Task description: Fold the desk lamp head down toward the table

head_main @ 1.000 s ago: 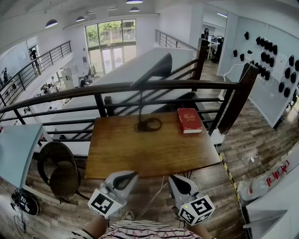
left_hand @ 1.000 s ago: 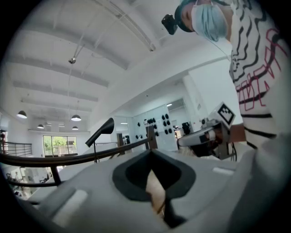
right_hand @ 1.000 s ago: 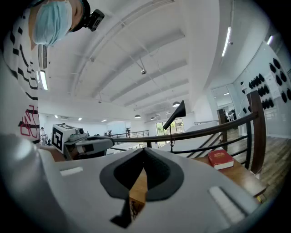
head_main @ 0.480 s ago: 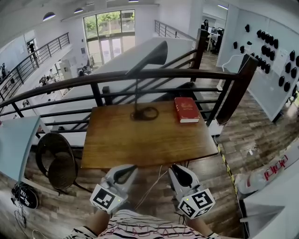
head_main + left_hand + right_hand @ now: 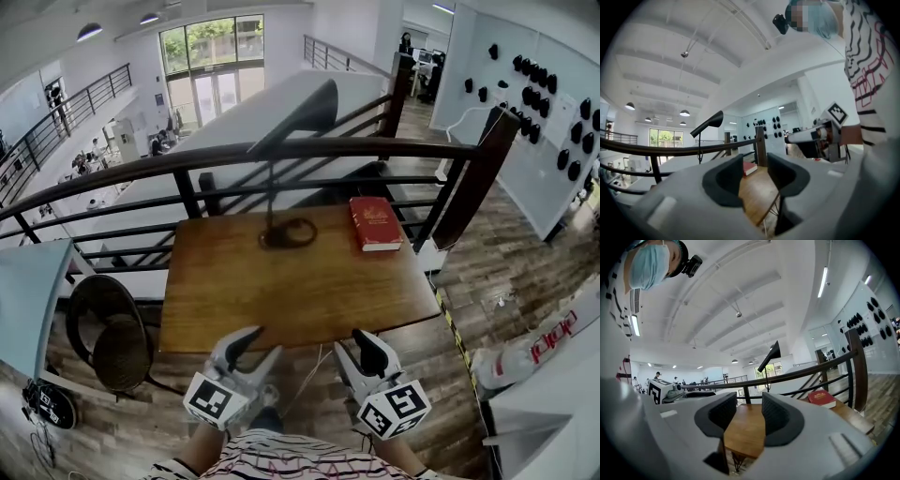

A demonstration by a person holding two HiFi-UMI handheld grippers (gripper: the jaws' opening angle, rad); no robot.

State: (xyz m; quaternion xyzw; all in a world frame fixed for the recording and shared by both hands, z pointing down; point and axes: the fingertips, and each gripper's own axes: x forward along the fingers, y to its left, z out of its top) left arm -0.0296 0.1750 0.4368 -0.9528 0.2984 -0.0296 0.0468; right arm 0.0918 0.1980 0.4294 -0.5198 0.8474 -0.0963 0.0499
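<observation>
The black desk lamp stands at the far side of the wooden table [image 5: 300,291], its ring base [image 5: 288,232] on the top, its thin stem upright and its long head [image 5: 309,108] raised and slanted above the railing. The head [image 5: 708,124] also shows in the left gripper view, and the lamp head [image 5: 771,355] in the right gripper view. My left gripper [image 5: 260,344] and right gripper [image 5: 356,345] hover side by side at the table's near edge, well short of the lamp. Both jaws have just been opening and nothing is between them.
A red book [image 5: 375,223] lies at the table's far right corner. A black railing [image 5: 187,169] runs close behind the table, with a drop to a lower floor beyond it. A round dark chair [image 5: 112,328] stands left of the table. A white cable hangs under the near edge.
Both grippers were shut and now stand open. Both have sunk a little at the table's near edge. The lamp and the book have not moved.
</observation>
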